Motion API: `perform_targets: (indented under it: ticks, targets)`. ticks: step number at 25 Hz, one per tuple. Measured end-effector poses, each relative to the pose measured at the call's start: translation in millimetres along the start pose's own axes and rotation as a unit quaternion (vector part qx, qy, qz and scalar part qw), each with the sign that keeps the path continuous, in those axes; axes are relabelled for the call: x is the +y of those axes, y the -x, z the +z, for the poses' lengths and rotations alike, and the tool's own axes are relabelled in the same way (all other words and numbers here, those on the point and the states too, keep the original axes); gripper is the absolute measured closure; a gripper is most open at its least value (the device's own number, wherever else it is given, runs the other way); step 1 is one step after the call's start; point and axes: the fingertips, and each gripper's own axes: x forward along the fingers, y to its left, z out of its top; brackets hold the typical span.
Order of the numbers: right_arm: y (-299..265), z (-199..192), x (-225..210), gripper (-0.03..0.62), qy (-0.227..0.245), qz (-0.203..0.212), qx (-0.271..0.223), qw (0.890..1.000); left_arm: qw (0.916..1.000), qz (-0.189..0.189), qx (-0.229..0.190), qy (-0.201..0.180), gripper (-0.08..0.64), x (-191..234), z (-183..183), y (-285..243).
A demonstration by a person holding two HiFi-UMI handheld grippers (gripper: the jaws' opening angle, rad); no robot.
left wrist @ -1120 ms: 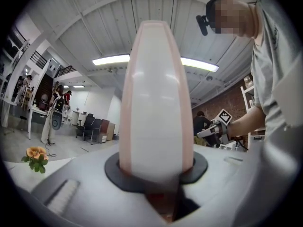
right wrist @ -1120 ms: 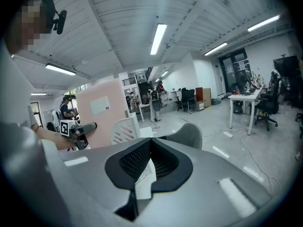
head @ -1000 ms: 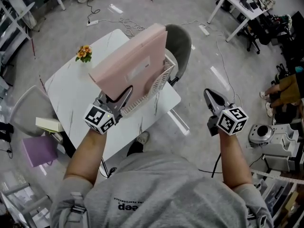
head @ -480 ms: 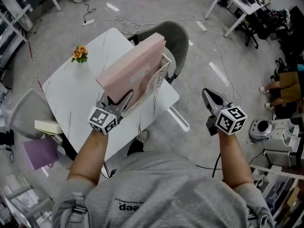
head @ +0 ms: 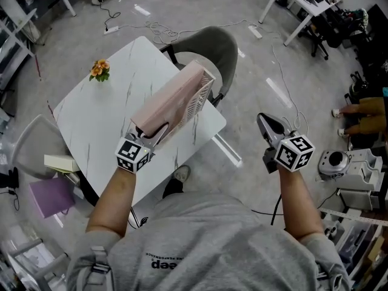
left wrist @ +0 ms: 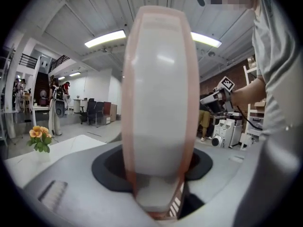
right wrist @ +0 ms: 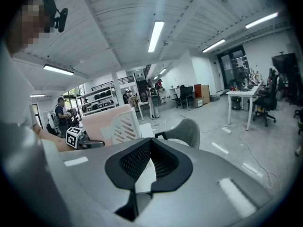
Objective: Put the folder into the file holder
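Pink folder (head: 165, 105) inside wht file holder (head: 197, 98) (tilted).

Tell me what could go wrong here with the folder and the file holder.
The left gripper is opening with the pink folder between its jaws; pulling back crooked could drag the folder out. The white file holder stands near the table edge, so a nudge might tip it off.

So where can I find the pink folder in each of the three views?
Head view: the folder is at centre, in the file holder on the white table.
Left gripper view: the folder fills the middle, seen edge-on.
Right gripper view: the folder is small, left of centre.
Shared landmark: the file holder's white slats, low in the left gripper view, beside the folder in the right gripper view.
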Motion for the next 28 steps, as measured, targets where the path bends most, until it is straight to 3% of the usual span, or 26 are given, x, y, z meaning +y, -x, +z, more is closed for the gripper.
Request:
perform_targets:
  ticks: [10,15,21,24,28]
  targets:
    - [16.8,7.7,-1.4,0.588,0.004,0.007,-0.011,1.0,0.9986,0.049,0.007,0.019,0.253,1.9,-1.0,17.4]
    - [34.8,10.5,-1.9,0.588,0.008,0.014,-0.02,1.0,0.9934,0.11,0.023,0.019,0.253,3.7,-7.3,42.4]
    - [67.4,9.6,2.5,0.588,0.01,0.028,-0.031,0.999,0.9807,0.183,0.04,0.056,0.253,-11.3,-15.5,78.2]
    - [90.1,7.4,0.7,0.588,0.004,0.029,-0.036,0.999,0.979,0.185,0.044,0.073,0.253,-40.4,-17.4,86.1]
    - [125.3,3.5,-7.0,0.588,-0.002,0.017,-0.048,0.999,0.9866,0.135,0.041,0.083,0.27,-99.3,-10.7,70.8]
